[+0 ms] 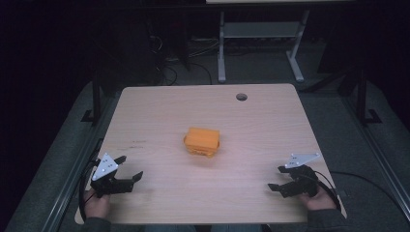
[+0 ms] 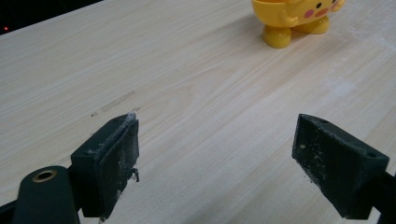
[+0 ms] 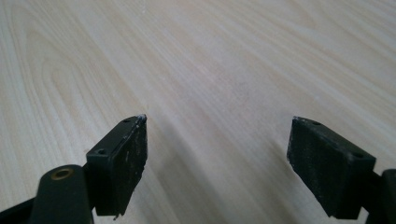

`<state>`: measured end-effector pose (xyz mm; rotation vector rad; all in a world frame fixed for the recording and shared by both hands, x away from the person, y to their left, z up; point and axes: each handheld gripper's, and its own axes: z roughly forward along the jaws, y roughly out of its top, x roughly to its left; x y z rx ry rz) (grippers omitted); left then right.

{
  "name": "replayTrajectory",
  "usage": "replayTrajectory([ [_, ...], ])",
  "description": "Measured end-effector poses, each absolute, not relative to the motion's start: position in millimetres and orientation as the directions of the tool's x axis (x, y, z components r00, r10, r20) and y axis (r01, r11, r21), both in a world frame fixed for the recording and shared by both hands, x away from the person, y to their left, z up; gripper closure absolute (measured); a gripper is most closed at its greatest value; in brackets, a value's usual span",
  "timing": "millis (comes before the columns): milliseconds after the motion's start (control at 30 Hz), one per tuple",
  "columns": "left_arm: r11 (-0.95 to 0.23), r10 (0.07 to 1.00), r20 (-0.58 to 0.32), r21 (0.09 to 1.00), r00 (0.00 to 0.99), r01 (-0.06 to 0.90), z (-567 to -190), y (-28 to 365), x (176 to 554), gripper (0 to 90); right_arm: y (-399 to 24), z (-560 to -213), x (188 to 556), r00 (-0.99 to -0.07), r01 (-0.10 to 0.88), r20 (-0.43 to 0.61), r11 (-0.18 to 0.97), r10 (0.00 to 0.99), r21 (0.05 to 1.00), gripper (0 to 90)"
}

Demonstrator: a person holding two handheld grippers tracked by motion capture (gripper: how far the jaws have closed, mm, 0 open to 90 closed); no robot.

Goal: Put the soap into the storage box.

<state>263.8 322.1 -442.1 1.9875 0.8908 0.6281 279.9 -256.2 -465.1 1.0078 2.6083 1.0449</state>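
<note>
Sitting mid-table (image 1: 145, 111), the yellow duck toy (image 1: 202, 141) lies well apart from both gaping grippers, left (image 1: 129, 169) and right (image 1: 276, 178), at the near corners.

left black two-jaw gripper (image 1: 128, 168): grey three-cornered plate with dark dots, brass rivet, dusty pads | right black two-jaw gripper (image 1: 278, 178): same plate, black trailing cable | person: dark grey sleeves

High view: above the near edge, facing forward and down over the whole table (image 1: 270, 116). Gripper views: low, close to the same surface, left one facing the yellow toy (image 2: 299, 21) mid-table.
</note>
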Motion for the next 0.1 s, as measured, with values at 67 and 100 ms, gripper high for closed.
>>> replayTrajectory([
  [67, -0.388, 0.778, 0.098, 0.852, 0.621, 0.351, -441.6, 322.2, 263.4, 13.9, -255.8, -465.6, 275.9, -0.763, 0.524, 0.087, 0.534, 0.641, 0.663, 19.6],
  [100, -0.388, 0.777, 0.099, 0.853, 0.622, 0.348, -441.4, 322.4, 263.4, 13.9, -255.9, -464.8, 273.8, -0.763, 0.519, 0.082, 0.531, 0.641, 0.67, 19.6],
])
